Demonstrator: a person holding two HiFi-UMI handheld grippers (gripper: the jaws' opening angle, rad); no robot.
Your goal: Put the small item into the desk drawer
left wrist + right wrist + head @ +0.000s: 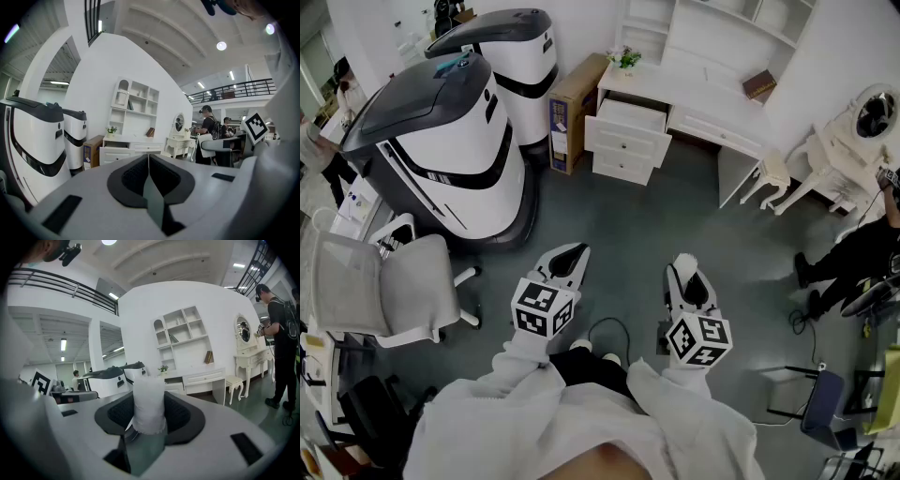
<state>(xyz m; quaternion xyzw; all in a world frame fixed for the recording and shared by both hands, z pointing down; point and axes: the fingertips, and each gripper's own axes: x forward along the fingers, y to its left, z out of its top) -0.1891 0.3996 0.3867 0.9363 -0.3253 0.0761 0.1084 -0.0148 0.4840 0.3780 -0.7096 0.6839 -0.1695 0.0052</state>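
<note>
Over grey floor (pixel 637 234), the right hand-held gripper (pixel 686 272) pinches the small white item (pixel 149 401).

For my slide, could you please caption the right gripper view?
Right gripper clamps a small white item, facing the white desk.

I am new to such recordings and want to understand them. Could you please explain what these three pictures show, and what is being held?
There is no robot here: a person in a white coat holds one two-jaw tool in each hand. The head view looks down from the person's head. The other two views each look along one tool's jaws. The left tool is shut and empty. The right tool grips a small white item. Ahead stands a white desk with one drawer pulled open. Two large white-and-grey machines stand to its left in the head view.
</note>
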